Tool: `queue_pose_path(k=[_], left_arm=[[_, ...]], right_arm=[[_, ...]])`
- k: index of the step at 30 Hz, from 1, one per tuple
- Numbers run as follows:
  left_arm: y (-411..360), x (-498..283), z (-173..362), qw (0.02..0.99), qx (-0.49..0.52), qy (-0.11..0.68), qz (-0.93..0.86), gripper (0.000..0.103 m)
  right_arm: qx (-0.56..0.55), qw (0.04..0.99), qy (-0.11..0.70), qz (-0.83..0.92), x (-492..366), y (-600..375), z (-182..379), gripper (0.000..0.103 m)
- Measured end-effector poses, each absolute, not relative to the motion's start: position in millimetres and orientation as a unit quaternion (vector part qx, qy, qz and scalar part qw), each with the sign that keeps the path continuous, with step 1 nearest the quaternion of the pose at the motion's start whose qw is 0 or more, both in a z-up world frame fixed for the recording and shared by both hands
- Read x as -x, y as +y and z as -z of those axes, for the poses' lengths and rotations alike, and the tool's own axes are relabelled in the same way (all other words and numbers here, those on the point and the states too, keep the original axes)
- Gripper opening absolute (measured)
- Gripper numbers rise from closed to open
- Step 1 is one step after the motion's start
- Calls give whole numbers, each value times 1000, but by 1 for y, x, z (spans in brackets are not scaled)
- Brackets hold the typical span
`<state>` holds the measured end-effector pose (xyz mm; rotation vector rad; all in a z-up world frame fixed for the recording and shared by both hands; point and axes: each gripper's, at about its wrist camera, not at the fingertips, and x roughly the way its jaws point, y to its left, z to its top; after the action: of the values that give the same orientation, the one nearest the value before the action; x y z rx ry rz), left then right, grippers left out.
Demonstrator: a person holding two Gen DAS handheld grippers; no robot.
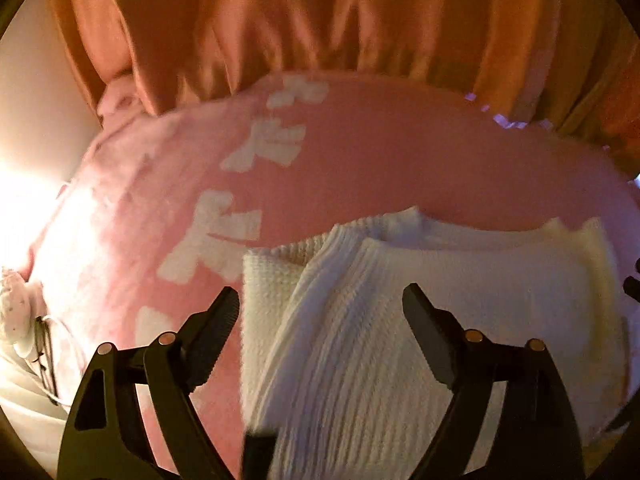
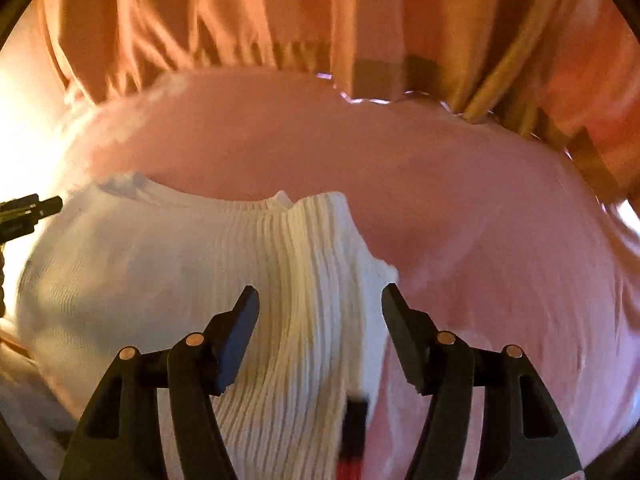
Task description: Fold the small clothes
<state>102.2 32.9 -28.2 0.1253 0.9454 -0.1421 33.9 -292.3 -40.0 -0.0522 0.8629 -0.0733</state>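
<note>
White ribbed knit is what both cameras look down on: a small white sweater (image 1: pixel 400 320) lying on a pink blanket (image 1: pixel 360 160) with white bow shapes (image 1: pixel 224 240) on it. Orange curtains (image 1: pixel 320 20) hang behind the blanket.

The sweater looks partly folded. In the left wrist view a ribbed flap lies slanted over the flat part, and the neck edge sits at the far side. In the right wrist view (image 2: pixel 200 280) another ribbed flap lies over the middle, with its corner poking out toward the pink.

The left gripper (image 1: pixel 320 300) has its two fingers spread wide. Nothing is between the pads; the sweater is under them, not pinched. The right gripper (image 2: pixel 318 300) is spread too, and it holds nothing. Its fingers hang over the edge of the ribbed flap. A bit of the left gripper shows at the far left of the right wrist view.

I think the side flaps are now in, and the next job is to fold the sweater in half. To do it well, each gripper should go down to a near corner of the sweater, one on each side. Pinch all the layers together, not just the top one. Lift both corners at the same time and the same height. Carry them over to the neck edge and lay them down flat. Go slow, because knit is stretchy and floppy, and a flap could slide open.
</note>
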Motion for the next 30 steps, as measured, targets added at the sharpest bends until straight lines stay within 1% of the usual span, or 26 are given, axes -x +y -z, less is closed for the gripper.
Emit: queue_pose_path(k=[2,3,4,5,6,7,8,9,11,14,15,16,17,18,19,20,23,25,26,28,30], left_arm=[[38,-113,51,872,-39,485,61,81],[42,-116,58,867,-29,494,53,77],[45,-117,64,865,-18,498,49,73],[48,-118,66,866,-7,498,49,66],[47,-119,65,867,-3,495,52,51],[46,-120,63,869,-2,491,63,38],[45,-121,59,868,1,490,81,11],[46,-121,55,869,6,488,84,8],[52,-120,41,879,30,468,91,7],[47,-121,25,895,22,435,95,7],[44,-124,25,897,14,433,89,8],[38,-129,30,894,2,440,83,8],[34,-135,41,886,-12,459,70,9],[32,-139,49,878,-16,475,62,10],[31,-140,55,872,-17,486,57,10],[30,-138,54,871,-14,489,49,11],[28,-119,30,891,-2,450,68,13],[23,-104,15,904,-10,420,80,22],[17,-95,12,910,-21,405,86,29],[7,-87,15,910,-40,403,93,29],[-3,-86,30,898,-59,425,101,29]], right_arm=[[27,901,432,40,-50,-293,53,61],[21,898,437,39,-52,-296,58,60],[11,896,443,41,-56,-299,64,46],[-2,894,446,41,-58,-301,68,33],[-17,893,448,30,-58,-302,68,13],[-29,894,446,22,-57,-303,65,11],[-36,900,435,16,-54,-303,57,11],[-41,907,419,11,-49,-304,48,10],[-57,923,381,1,-41,-303,28,10],[-66,935,349,15,-40,-310,15,10],[-67,931,358,20,-45,-315,22,12],[-69,920,386,27,-56,-319,36,14],[-76,898,432,40,-69,-325,58,14],[-99,888,446,45,-73,-330,70,13],[-123,891,435,46,-70,-334,71,13],[-125,897,422,50,-64,-331,59,14],[-75,933,350,47,-35,-310,19,14],[-64,941,333,18,-23,-298,8,14],[-64,938,342,3,-21,-293,12,14],[-56,920,388,-3,-27,-290,35,14],[-49,885,463,12,-43,-290,74,12]])
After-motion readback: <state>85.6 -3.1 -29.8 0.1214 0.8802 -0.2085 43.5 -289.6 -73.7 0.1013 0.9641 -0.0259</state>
